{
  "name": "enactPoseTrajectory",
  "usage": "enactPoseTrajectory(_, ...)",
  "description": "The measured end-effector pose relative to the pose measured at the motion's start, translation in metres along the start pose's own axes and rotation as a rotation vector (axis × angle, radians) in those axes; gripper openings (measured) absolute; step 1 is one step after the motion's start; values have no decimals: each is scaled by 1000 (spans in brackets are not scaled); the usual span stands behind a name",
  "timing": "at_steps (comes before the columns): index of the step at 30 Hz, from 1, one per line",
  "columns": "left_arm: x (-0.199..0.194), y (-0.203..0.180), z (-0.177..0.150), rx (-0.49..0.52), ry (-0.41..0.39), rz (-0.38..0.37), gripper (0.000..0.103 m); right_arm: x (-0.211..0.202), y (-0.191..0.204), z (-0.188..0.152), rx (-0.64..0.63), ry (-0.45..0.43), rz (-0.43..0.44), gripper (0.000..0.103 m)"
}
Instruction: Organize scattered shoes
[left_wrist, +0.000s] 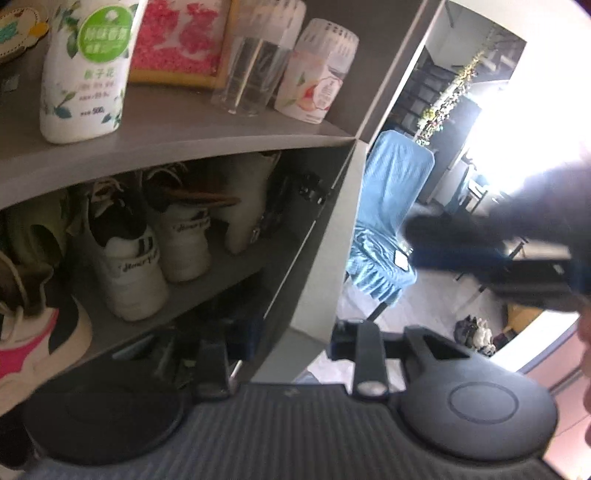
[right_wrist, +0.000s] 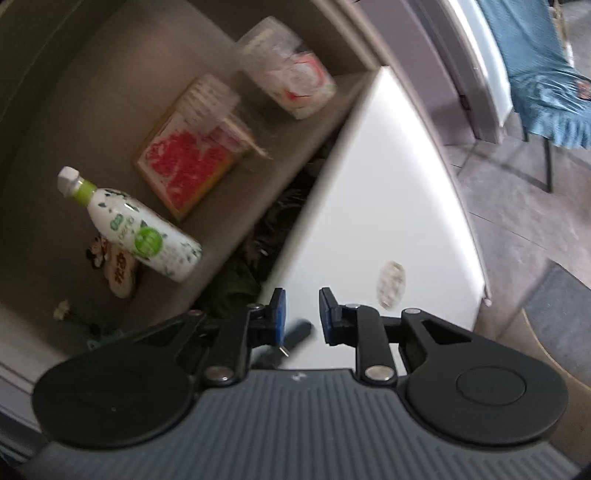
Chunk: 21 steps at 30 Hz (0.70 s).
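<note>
Shoes (left_wrist: 129, 266) stand on the lower shelf (left_wrist: 236, 269) inside the open cabinet: a white pair with heels toward us at the middle, a pink-and-white sneaker (left_wrist: 29, 343) at the left edge, a green slipper (left_wrist: 29, 229) behind it, and a beige boot (left_wrist: 247, 206) against the right wall. On the shelf above we find a white bottle with a green label (left_wrist: 85, 74), a box of red beads (left_wrist: 177, 37), a clear container (left_wrist: 255, 74) and a peach-labelled container (left_wrist: 317, 81). The left gripper (left_wrist: 291, 336) straddles the free edge of the cabinet door (left_wrist: 325, 240); its jaws are drawn in close, the door fills the gap, and the pads appear to press on both faces. The right gripper (right_wrist: 303, 314) hovers before the white outer face of the door, its jaws narrowly parted and holding nothing; a small dark object just behind them is too blurred to identify. A blue-covered chair (left_wrist: 391, 206) stands beyond the door.
</note>
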<state>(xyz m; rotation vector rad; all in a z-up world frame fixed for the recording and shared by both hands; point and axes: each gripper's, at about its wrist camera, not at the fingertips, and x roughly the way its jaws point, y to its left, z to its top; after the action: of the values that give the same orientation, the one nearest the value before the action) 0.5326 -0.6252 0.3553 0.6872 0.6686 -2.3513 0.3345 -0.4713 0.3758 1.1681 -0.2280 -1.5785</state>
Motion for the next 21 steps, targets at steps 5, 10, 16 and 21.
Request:
enactPoseTrajectory(5,5,12,6,-14,-9,27,36,31,7,11,101,14,29,24)
enactPoseTrajectory(10,10,24,12,-8,-19,51,41,60,13,23,107,48,14,25)
enactPoseTrajectory(16,19,34,21,-24,-30,98,51,85,10,23,180,48,28,25)
enactPoseTrajectory(21,25,42,27,-19,-49,162,57,101,12,27,168,49,59,27)
